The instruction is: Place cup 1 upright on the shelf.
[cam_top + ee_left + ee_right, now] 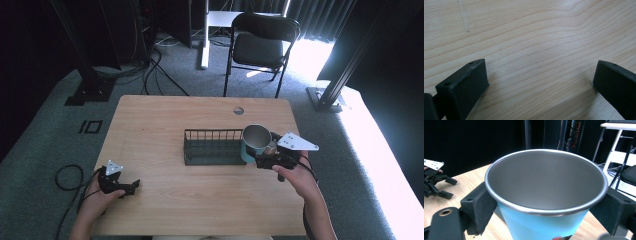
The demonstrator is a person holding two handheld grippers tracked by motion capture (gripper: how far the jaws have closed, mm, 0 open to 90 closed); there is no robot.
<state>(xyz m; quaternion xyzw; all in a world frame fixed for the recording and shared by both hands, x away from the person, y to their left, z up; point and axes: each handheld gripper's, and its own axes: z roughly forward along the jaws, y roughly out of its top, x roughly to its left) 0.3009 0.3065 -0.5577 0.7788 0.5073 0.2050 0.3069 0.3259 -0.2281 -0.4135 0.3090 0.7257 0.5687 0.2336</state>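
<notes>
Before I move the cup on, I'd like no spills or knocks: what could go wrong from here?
1. The right gripper clamps the cup just below its rim, on a wall that narrows downward; it could slip through the pads.
2. The cup sits right beside the rack; swinging it sideways might catch the rack's wire wall.
3. The left gripper rests open far off, so nothing steadies the rack if it is bumped.

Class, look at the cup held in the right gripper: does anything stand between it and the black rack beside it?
Nothing visible does. The right gripper clamps the cup at the right end of the rack, whose floor looks bare.
</notes>
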